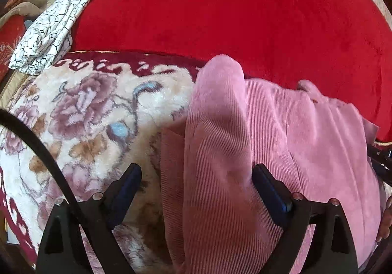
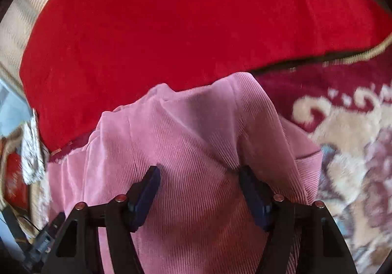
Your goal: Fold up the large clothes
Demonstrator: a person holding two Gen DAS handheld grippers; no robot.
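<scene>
Floral plush blanket [image 1: 93,112] covers the bed beneath both tongs. Left tongs [image 1: 197,176] gape wide and right tongs [image 2: 199,173] stand apart, neither gripping the pink corduroy garment [image 2: 196,141], which lies partly folded; further folds probably remain. Beyond spreads a red blanket [image 1: 220,11].

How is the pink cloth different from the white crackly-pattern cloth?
The pink cloth is plain, ribbed and lies loosely bunched close to the camera; the white cloth has black crackle lines and sits folded in a neat pile farther back. The pink cloth lies partly on the flowery blanket and partly on the red cover; the white one sits at the cover's edge. Both are fabric.
</scene>
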